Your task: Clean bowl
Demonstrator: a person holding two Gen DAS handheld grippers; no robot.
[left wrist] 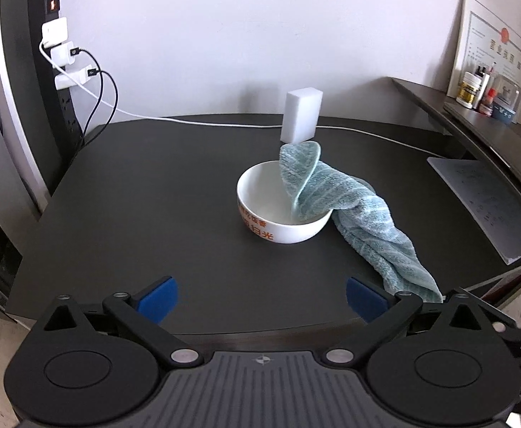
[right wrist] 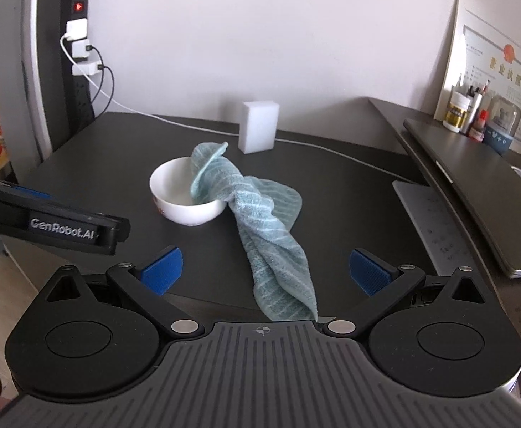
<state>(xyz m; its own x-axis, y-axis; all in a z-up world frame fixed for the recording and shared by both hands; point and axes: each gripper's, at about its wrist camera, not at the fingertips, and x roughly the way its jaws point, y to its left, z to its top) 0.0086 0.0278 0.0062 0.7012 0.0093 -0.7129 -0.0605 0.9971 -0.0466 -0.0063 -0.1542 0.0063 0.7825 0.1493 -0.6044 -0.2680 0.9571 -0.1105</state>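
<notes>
**Hanging back from the table, both hand-held grippers spread and empty**

Starting nearest: standing wide apart, the blue pads of the left hand-held gripper (left wrist: 262,299), nothing between them, only bare dark table (left wrist: 146,192) showing through the gap. Spreading just as wide, the right hand-held gripper (right wrist: 266,271), gripping nothing, though the near tail of the blue towel (right wrist: 271,246) is running down between its pads without touching either one.

Lying with its long axis from near-right to far-left, that towel: tail at the table's front edge, middle twisted on the tabletop, far end draped over the rim and dipping into the white bowl (left wrist: 278,210). Sitting upright mid-table, the bowl, well apart from both grippers; lying ahead and slightly right of the left one, ahead and left of the right one.

Judging by that layout, being the nearer to the towel's free tail, the right hand-held gripper; facing the bowl more squarely, the left. Probably turning on that split, the coming move: bracing the bowl, taking the cloth.

Standing on end beyond the bowl, near the wall, a white sponge block (left wrist: 301,116), a white cable (left wrist: 203,123) trailing behind it.
</notes>
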